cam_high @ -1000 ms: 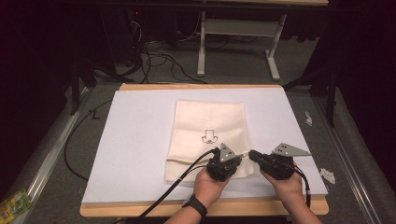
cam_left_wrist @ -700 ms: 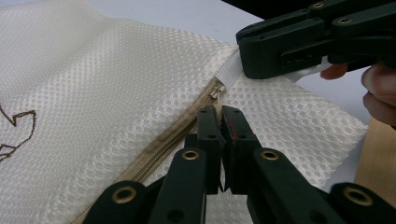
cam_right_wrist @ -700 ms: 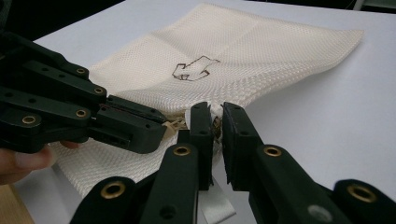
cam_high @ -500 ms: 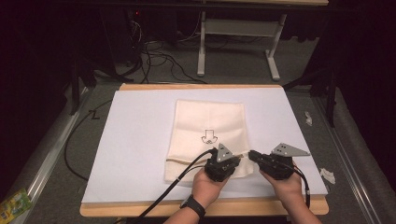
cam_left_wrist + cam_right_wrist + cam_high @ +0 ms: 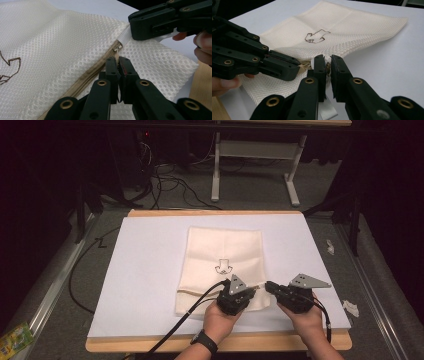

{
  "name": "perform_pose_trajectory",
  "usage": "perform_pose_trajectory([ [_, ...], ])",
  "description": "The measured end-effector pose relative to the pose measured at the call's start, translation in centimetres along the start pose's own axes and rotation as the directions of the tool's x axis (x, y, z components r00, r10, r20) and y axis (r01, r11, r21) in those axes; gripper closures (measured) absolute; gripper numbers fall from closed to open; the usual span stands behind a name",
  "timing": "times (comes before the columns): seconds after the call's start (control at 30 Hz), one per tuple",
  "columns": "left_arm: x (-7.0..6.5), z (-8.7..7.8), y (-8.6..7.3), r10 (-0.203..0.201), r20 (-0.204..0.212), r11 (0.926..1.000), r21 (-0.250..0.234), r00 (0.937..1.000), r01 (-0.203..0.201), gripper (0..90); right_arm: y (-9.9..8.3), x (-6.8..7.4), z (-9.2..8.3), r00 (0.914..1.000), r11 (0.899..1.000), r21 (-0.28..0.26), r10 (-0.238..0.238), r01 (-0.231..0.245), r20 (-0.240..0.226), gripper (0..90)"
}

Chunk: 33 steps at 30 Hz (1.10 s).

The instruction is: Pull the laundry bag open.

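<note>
In the high view, two forearms come in from the bottom edge, a dark watch [image 5: 204, 340] on the left wrist. The left hand [image 5: 220, 319] holds the left gripper [image 5: 248, 291] over the near right corner of the bag [image 5: 224, 255], and a cable [image 5: 177, 322] trails from it toward the table's near edge. The right hand [image 5: 306, 319] holds the right gripper [image 5: 268, 285] just beside it, jaws pointing left, a grey plate [image 5: 309, 281] on top.

In the left gripper view, the left gripper's jaws are pressed together on the small zipper pull [image 5: 117, 53] at the end of the tan zipper [image 5: 92, 72]. The right gripper's jaws pinch the bag's white end tab [image 5: 124, 37] just beyond the slider. In the right gripper view, those jaws stand close together with the tab and bunched mesh between them, and a white strip [image 5: 327, 110] hangs below them.

The bag is cream mesh, lying flat on the white mat [image 5: 150, 265] a little right of centre, its zipper along the near edge and a small dark outline figure [image 5: 223, 268] stitched on its face.

Past the mat, the wooden table edge [image 5: 215, 213] shows. Farther off, on the grey floor, stand white table legs [image 5: 255, 170] and tangled black cables [image 5: 165, 182]. White scraps [image 5: 350, 307] lie right of the table, and a green packet [image 5: 15, 340] lies at the lower left.
</note>
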<state>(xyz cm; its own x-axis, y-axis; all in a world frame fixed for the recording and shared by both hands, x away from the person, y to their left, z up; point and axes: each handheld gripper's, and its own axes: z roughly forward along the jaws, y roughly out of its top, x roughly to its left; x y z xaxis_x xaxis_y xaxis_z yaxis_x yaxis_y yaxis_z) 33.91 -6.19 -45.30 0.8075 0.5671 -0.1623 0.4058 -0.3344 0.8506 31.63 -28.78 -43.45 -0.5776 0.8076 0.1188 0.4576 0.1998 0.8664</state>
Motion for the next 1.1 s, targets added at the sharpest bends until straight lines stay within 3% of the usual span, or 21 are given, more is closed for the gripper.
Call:
perform_pose_trajectory([
  [0.03,0.1,-0.1,-0.1,-0.002,0.001,1.0,-0.001,1.0,0.002,86.9,0.0,0.0,0.0,1.0,1.0,0.002,-0.001,0.001,0.002,85.0],
  [0.1,0.4,-0.2,-0.2,-0.008,-0.047,0.9999,0.013,0.9989,0.008,90.0,0.0,0.0,-0.1,0.9998,1.0,0.001,0.0,0.0,0.021,85.3],
  [0.13,1.0,-0.3,-0.5,-0.036,-0.047,0.9992,0.012,0.9982,0.037,90.0,0.1,-0.2,-0.2,0.9992,1.0,-0.007,0.0,0.0,0.041,85.4],
  [0.23,3.0,-1.1,-1.6,-0.109,-0.069,0.9938,0.014,0.9917,0.11,90.0,0.0,-1.8,-1.4,0.9966,0.998,-0.042,0.054,-0.051,0.062,85.4],
  [0.33,3.7,-1.9,-2.2,-0.12,-0.086,0.9924,0.016,0.989,0.122,90.0,-0.5,-3.2,-2.1,0.9935,0.995,-0.051,0.09,-0.087,0.069,85.4],
  [0.4,3.6,-2.1,-2.2,-0.118,-0.083,0.9928,0.008,0.9895,0.119,90.0,-0.5,-3.4,-2.4,0.9918,0.992,-0.062,0.11,-0.106,0.065,85.4],
  [0.6,2.3,-1.9,-1.3,-0.075,-0.052,0.9972,-0.011,0.9958,0.075,90.0,-0.2,-2.6,-2.0,0.9955,0.995,-0.06,0.08,-0.076,0.051,85.4],
  [0.77,1.0,-1.0,-0.7,-0.045,0.013,0.9988,-0.021,0.9989,0.045,90.0,-0.2,-2.2,-1.7,0.9973,0.996,-0.058,0.065,-0.063,0.034,85.4],
  [0.87,0.5,-0.3,-0.2,-0.045,0.046,0.9985,-0.03,0.9979,0.047,75.8,-0.2,-1.8,-1.5,0.998,0.997,-0.053,0.06,-0.058,0.023,85.3],
  [1.0,0.0,0.8,0.4,-0.031,0.037,0.999,-0.029,0.9988,0.032,62.4,-0.1,-1.4,-1.4,0.9988,0.998,-0.051,0.049,-0.048,0.007,85.4],
  [1.1,0.0,1.2,0.7,-0.038,0.031,0.9985,-0.038,0.9988,0.039,60.7,0.0,-1.3,-1.3,0.999,0.998,-0.052,0.044,-0.044,-0.003,85.4],
])
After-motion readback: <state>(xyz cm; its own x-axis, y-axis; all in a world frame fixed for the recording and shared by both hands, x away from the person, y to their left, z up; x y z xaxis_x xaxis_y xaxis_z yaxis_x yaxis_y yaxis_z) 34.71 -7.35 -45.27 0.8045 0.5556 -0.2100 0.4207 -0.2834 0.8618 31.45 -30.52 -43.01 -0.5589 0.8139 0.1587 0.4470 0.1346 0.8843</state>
